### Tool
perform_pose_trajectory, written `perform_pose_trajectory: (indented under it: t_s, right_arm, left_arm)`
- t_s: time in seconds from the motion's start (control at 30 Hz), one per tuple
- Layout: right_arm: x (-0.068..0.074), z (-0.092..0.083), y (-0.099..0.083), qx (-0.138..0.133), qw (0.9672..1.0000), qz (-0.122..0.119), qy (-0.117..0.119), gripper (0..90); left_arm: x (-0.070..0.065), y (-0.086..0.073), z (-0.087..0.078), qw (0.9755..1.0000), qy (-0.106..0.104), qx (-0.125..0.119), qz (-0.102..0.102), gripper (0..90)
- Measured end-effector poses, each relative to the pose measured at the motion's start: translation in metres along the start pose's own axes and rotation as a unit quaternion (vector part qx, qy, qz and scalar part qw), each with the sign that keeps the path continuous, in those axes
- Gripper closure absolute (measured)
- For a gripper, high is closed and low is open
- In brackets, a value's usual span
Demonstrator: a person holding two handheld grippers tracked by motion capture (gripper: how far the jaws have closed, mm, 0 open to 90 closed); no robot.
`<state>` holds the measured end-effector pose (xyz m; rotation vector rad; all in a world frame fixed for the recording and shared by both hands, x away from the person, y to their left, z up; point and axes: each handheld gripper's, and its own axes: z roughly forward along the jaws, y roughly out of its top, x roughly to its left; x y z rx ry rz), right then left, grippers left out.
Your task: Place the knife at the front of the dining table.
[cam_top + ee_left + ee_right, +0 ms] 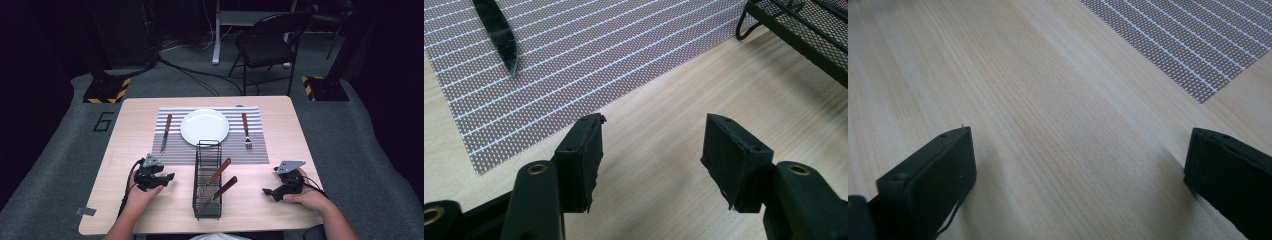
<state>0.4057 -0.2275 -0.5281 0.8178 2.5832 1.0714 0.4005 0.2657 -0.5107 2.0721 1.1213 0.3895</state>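
Note:
A white plate [204, 126] lies on a striped placemat [175, 147], with a knife [165, 133] to its left and a fork [246, 130] to its right. A black wire caddy [207, 180] in front of the mat holds two wooden-handled utensils [220, 180]. My left gripper [169, 179] rests open on the table left of the caddy. In the left gripper view its jaws [651, 137] are apart over bare wood, with the knife's blade [499, 35] and the caddy's corner [804, 30] ahead. My right gripper [268, 191] lies open right of the caddy, its jaws [1078, 150] wide over bare wood.
The wooden table [125, 130] stands on grey carpet. A black chair [270, 42] and cables sit beyond its far edge. A piece of tape [86, 211] lies at the near left corner. The placemat's corner [1198, 55] shows in the right gripper view.

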Motion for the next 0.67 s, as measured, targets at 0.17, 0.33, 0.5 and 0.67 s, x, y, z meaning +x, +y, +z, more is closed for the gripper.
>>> perform_pose_trajectory:
  t_s: [0.17,0.33,0.5,0.67]
  right_arm:
    - [0.000,0.000,0.000,0.000,1.0000,0.000,0.000,0.0]
    - [0.000,0.000,0.000,0.000,1.0000,0.000,0.000,0.0]
    - [0.000,0.000,0.000,0.000,1.0000,0.000,0.000,0.0]
    - [0.000,0.000,0.000,0.000,1.0000,0.000,0.000,0.0]
  left_arm:
    - [0.005,-0.004,-0.005,0.9999,0.004,-0.007,-0.006,41.2]
    - [0.014,-0.006,-0.008,0.9993,0.014,-0.014,-0.030,39.7]
    - [0.015,-0.008,-0.007,0.9992,0.018,-0.012,-0.034,38.9]
    - [0.016,-0.011,-0.003,0.9994,0.024,-0.006,-0.026,34.4]
